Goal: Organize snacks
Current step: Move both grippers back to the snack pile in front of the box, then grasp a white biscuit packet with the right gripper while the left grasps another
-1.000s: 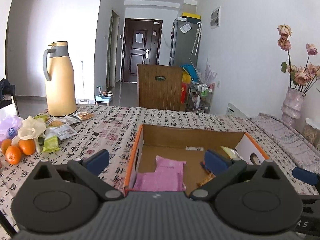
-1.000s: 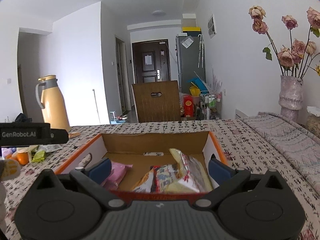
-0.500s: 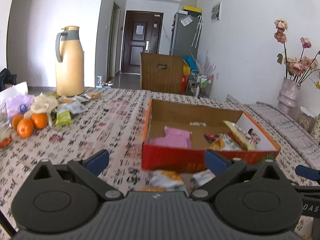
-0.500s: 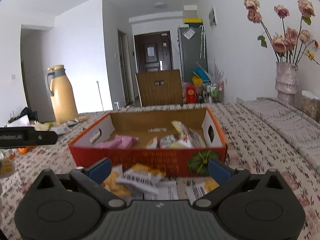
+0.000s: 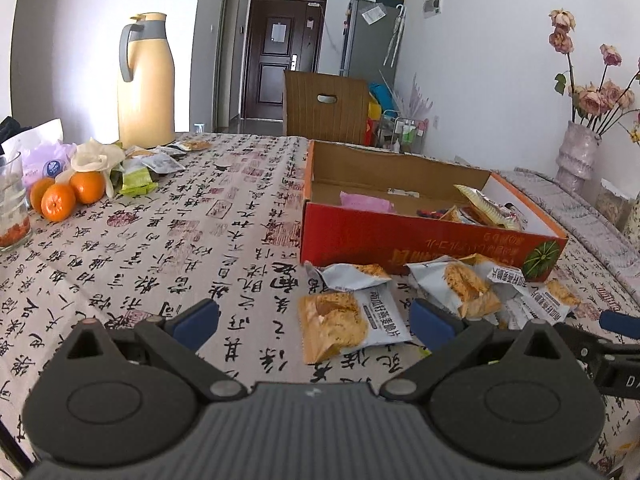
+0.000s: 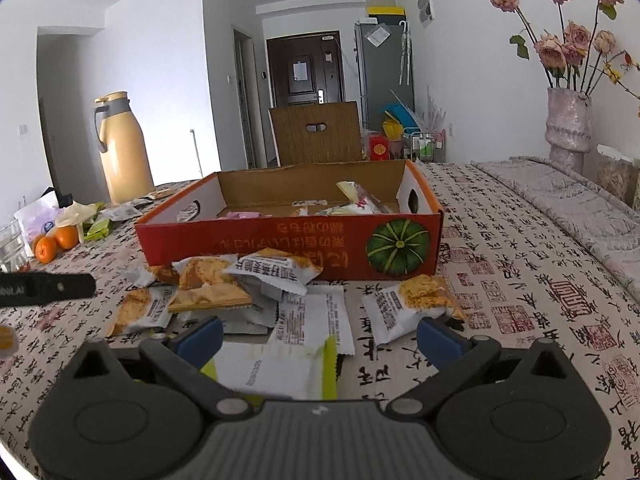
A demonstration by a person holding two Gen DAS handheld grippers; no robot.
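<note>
A red cardboard box [image 5: 404, 240] [image 6: 256, 244] stands on the patterned tablecloth, with a pink packet [image 5: 366, 202] and several snack bags inside. Several grey-and-orange snack packets [image 5: 352, 322] [image 6: 272, 270] lie scattered in front of it. My left gripper [image 5: 314, 320] is open, low over the table, with one packet lying between its fingers. My right gripper [image 6: 318, 338] is open above a white-and-green packet [image 6: 276, 372] and other wrappers. Neither holds anything.
At the far left sit oranges [image 5: 60, 196], a glass [image 5: 12, 200], more small packets [image 5: 138, 178] and a tall yellow thermos [image 5: 146, 80]. A vase of dried roses [image 6: 568, 120] stands at the right. A wooden chair [image 6: 318, 134] is beyond the table.
Both grippers have pulled back from over the box toward the near table edge and dropped lower. The loose packets in front of the box have come into view.
</note>
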